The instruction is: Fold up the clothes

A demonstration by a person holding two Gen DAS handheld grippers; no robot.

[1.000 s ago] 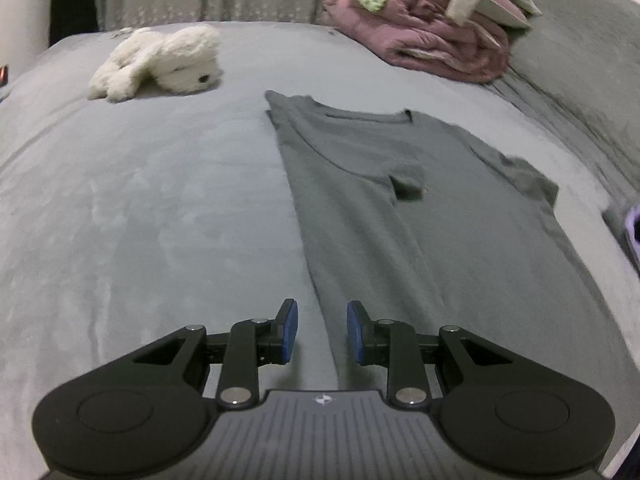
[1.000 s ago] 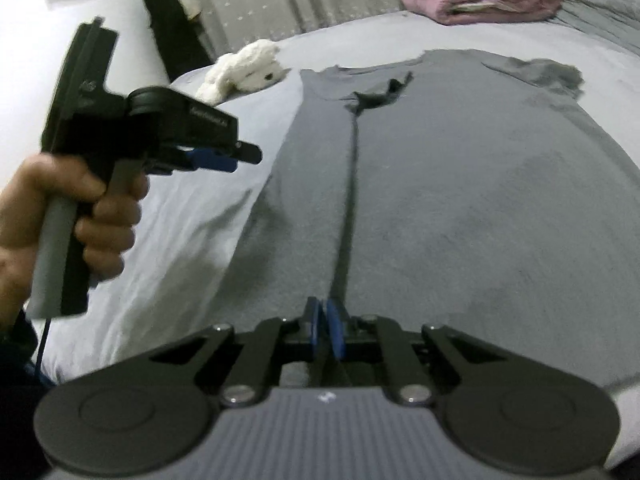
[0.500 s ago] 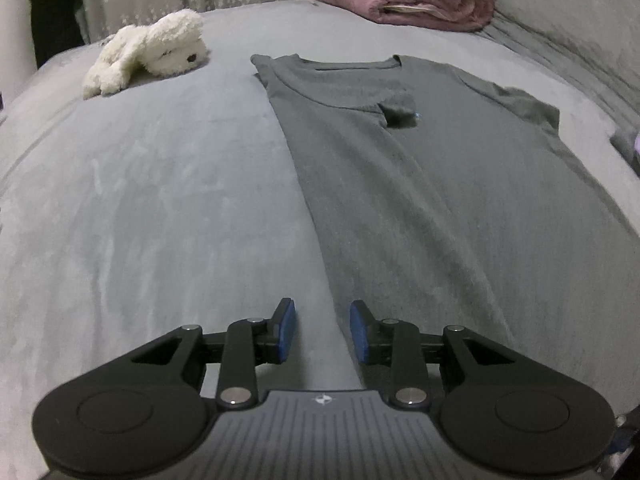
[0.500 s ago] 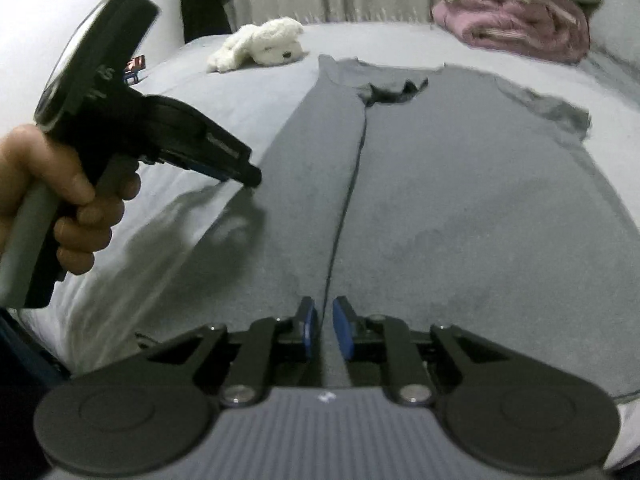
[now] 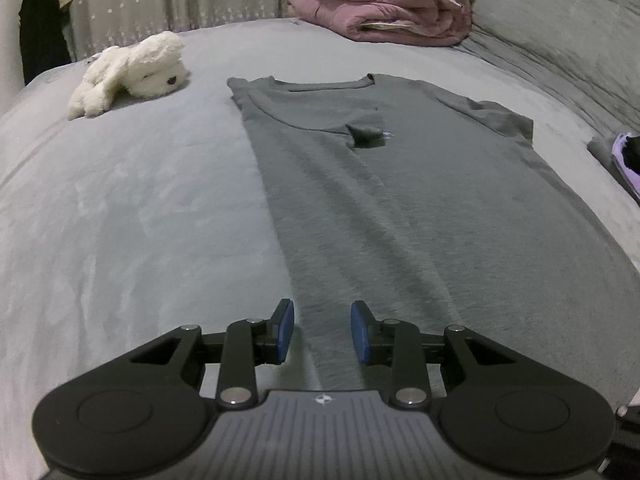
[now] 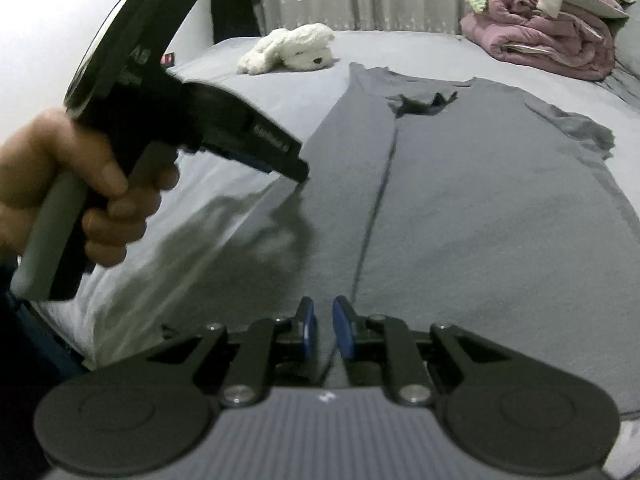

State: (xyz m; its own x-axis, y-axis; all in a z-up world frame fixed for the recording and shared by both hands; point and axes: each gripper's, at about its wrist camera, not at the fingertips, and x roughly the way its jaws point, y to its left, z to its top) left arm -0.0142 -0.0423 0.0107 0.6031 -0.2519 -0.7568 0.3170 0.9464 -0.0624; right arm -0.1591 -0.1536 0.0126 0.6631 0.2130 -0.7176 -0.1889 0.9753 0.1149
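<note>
A grey T-shirt (image 5: 400,184) lies flat on the grey bed, collar at the far end, its left side folded inward with the sleeve tip near the chest. In the right wrist view the same T-shirt (image 6: 460,200) shows the fold's edge running lengthwise. My left gripper (image 5: 322,330) hovers open over the shirt's near left edge, nothing between its blue pads. My right gripper (image 6: 324,326) is open by a narrow gap above the near hem at the fold line, holding nothing. A hand (image 6: 60,196) holds the left gripper (image 6: 298,170), seen from the side above the shirt's left edge.
A white plush toy (image 5: 128,72) lies at the far left of the bed (image 5: 120,200). Folded pink blankets (image 5: 400,12) with a green cloth sit at the far end by the curtain. A purple item (image 5: 626,160) lies at the right edge.
My right gripper went from shut on the shirt's fold to open and let it go. The left gripper moved lower toward the shirt's left edge and stays open.
</note>
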